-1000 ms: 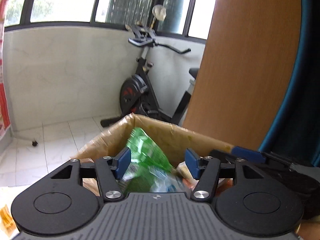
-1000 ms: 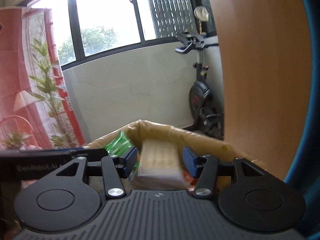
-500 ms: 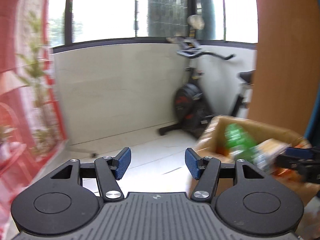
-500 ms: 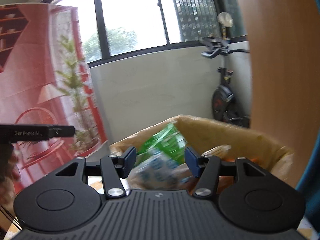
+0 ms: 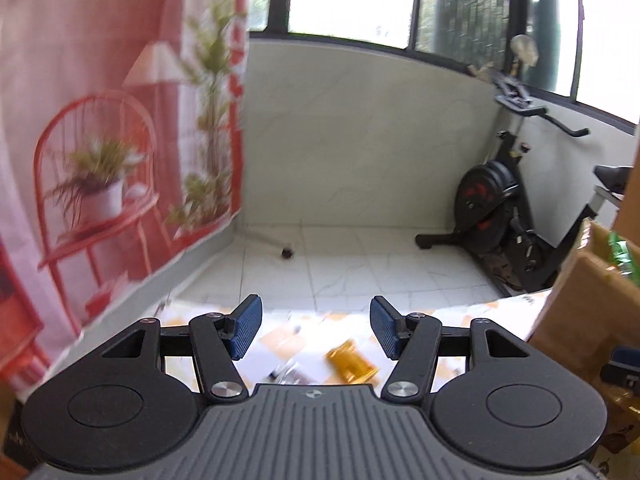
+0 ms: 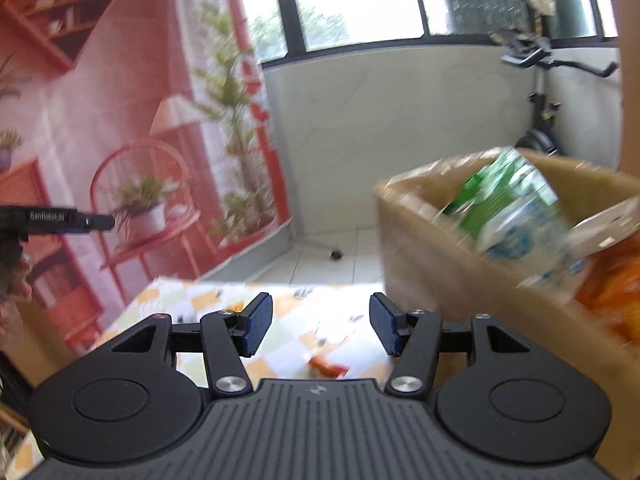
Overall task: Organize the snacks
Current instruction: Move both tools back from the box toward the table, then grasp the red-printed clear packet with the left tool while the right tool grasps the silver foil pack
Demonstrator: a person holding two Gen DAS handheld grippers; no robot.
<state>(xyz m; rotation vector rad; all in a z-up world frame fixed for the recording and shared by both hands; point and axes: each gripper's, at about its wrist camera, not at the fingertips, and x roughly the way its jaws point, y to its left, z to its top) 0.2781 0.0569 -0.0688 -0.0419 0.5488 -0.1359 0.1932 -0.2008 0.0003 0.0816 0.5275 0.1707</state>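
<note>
A cardboard box (image 6: 432, 240) stands at the right on a checked tablecloth (image 6: 280, 344). It holds a green snack bag (image 6: 500, 192), a white and blue packet (image 6: 532, 232) and orange packs (image 6: 612, 288). Its edge also shows in the left wrist view (image 5: 576, 300). My left gripper (image 5: 312, 328) is open and empty above the table. A gold snack packet (image 5: 352, 366) and a small dark wrapper (image 5: 288, 374) lie just beyond it. My right gripper (image 6: 318, 326) is open and empty, left of the box. A small red-orange snack (image 6: 328, 366) lies below it.
The tablecloth ends at a far table edge (image 5: 360, 312) over a white tiled floor. An exercise bike (image 5: 504, 216) stands by the back wall. A red printed backdrop (image 5: 100, 140) hangs at the left. The left gripper's side shows at the left of the right wrist view (image 6: 60, 218).
Both grippers have swung left, away from the box. The right gripper has let go of the pale packet it held a second ago. The loose snacks on the table have come into view.
</note>
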